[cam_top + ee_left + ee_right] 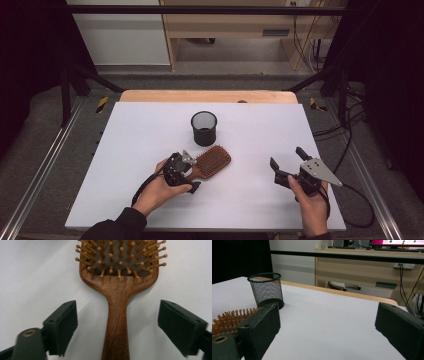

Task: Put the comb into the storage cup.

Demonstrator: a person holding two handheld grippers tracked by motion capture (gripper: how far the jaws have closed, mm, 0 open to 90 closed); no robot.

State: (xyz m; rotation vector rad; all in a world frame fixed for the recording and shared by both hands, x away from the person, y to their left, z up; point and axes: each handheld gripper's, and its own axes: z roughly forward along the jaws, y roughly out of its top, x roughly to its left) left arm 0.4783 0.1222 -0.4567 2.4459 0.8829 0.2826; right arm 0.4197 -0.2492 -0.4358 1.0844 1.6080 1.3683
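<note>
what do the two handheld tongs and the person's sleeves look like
Both tongs are black, each with two blocky jaws ending in flat rectangular pads. The right tongs carry a grey three-cornered plate on top and trail a black cable off the table's right side. The left tongs have a small grey plate and a black cable looping back. The left sleeve is dark.

Overhead light is washing the white table (pixel 150 200) evenly; surroundings beyond it are falling dark; hairbrush (pixel 117 290) is casting soft shadow, bristles slightly blurring.

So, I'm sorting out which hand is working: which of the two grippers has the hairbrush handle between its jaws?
The left gripper: its open jaws straddle the wooden hairbrush handle without touching it. The right gripper is off to the side, jaws open over bare table.
</note>
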